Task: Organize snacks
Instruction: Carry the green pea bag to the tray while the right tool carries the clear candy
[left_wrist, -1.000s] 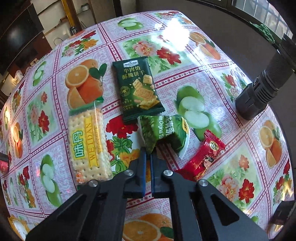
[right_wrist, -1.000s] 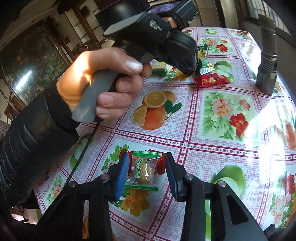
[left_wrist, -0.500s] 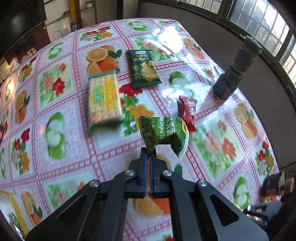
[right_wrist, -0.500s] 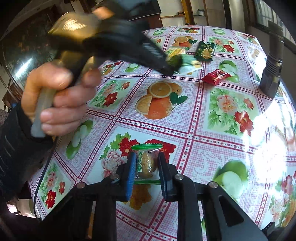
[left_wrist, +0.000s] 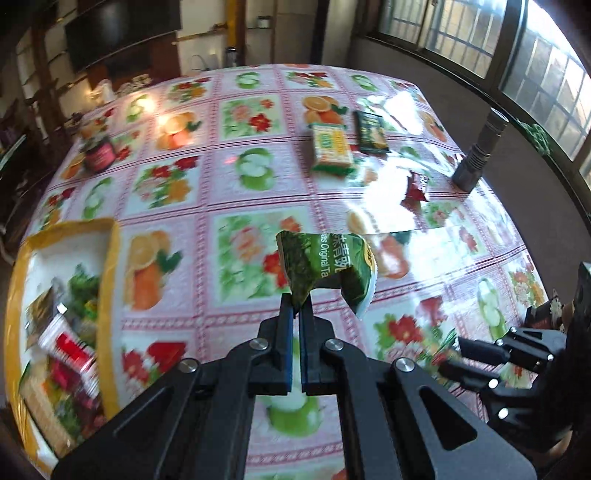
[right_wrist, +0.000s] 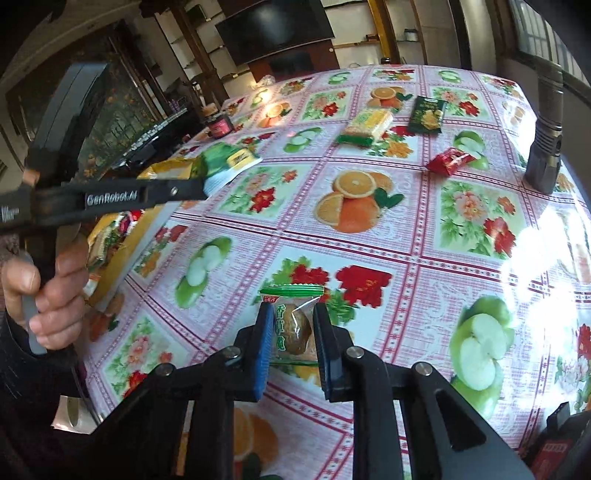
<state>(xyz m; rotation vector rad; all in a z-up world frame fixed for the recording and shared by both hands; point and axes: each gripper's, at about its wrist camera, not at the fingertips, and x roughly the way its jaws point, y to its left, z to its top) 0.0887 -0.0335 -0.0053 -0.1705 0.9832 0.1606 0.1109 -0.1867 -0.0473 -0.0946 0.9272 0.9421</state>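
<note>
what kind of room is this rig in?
Most likely a home dining or living room. A table in a fruit-and-flower oilcloth, a dark TV over wooden shelving at the far wall, and barred windows beside the table.

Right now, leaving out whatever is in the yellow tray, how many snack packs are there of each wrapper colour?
Green: 2 (green packet in left claw, dark green packet on table)
Yellow: 1 (cracker pack)
Red: 1 (red packet)
Clear: 1 (sweet in right claw)
Total: 5
</note>
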